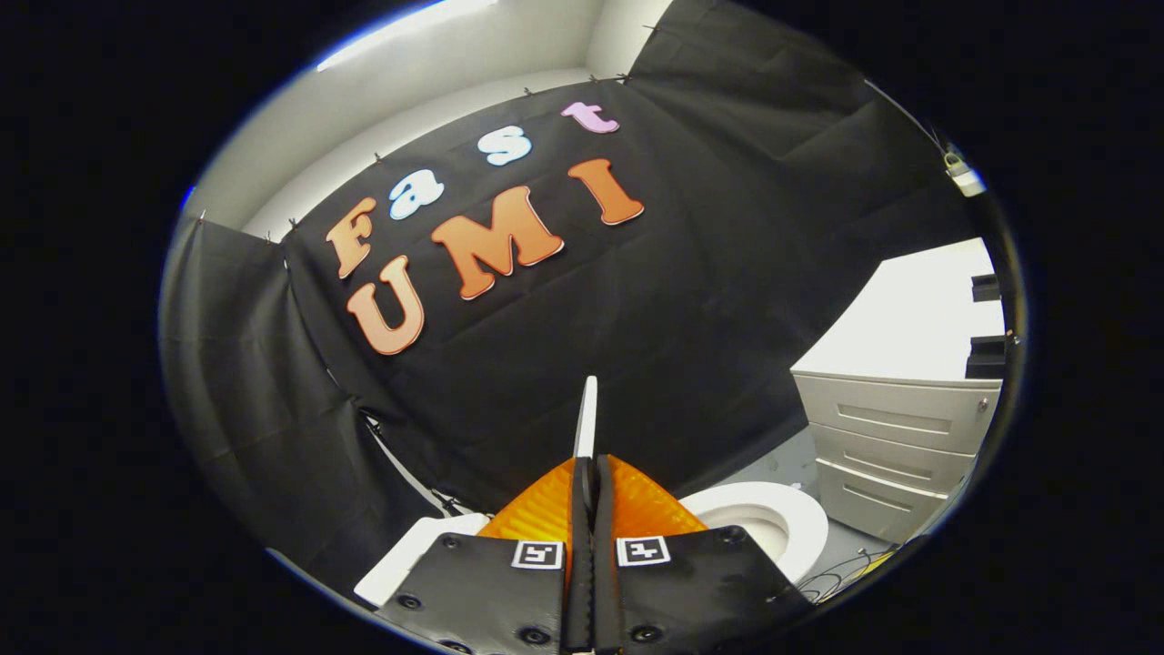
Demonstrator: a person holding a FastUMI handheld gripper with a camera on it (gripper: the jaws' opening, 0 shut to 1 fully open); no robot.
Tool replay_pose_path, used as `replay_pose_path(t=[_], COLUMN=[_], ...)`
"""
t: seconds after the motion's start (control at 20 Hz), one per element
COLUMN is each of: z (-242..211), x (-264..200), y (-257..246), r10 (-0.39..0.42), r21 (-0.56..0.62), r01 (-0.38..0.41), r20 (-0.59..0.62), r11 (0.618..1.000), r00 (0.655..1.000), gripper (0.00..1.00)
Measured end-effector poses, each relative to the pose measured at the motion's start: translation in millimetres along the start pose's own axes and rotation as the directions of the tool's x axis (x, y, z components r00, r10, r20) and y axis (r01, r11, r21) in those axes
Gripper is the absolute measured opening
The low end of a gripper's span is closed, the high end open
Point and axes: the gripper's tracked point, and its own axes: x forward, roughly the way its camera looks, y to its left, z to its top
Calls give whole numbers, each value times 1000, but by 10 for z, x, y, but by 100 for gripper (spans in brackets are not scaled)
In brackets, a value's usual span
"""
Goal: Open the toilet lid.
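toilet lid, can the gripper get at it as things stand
Probably yes: it looks to have it already. The gripper is shut on the toilet lid, which stands edge-on between the fingers, raised above the toilet seat.

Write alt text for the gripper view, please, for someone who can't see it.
The gripper is shut on the raised toilet lid, seen edge-on between its fingers. The open toilet seat lies below, a drawer cabinet beyond it.

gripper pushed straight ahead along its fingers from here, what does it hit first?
The gripper is already shut on the thin white toilet lid, held edge-on and raised. Straight beyond the lid hangs the black cloth booth wall, probably the next contact; depth is unclear.
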Motion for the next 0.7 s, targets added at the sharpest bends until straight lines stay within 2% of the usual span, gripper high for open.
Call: replay_pose_path(t=[0.25, 0.55, 0.7], z=[-7, -165, -291], x=[-13, -45, -75], y=[693, 1504, 1807], r10=[62, 135, 163], r21=[-108, -232, -252], r01=[-62, -139, -172], r20=[-4, -33, -57], r11=[992, 963, 952], r00=[998, 990, 985], gripper=[8, 8, 8])
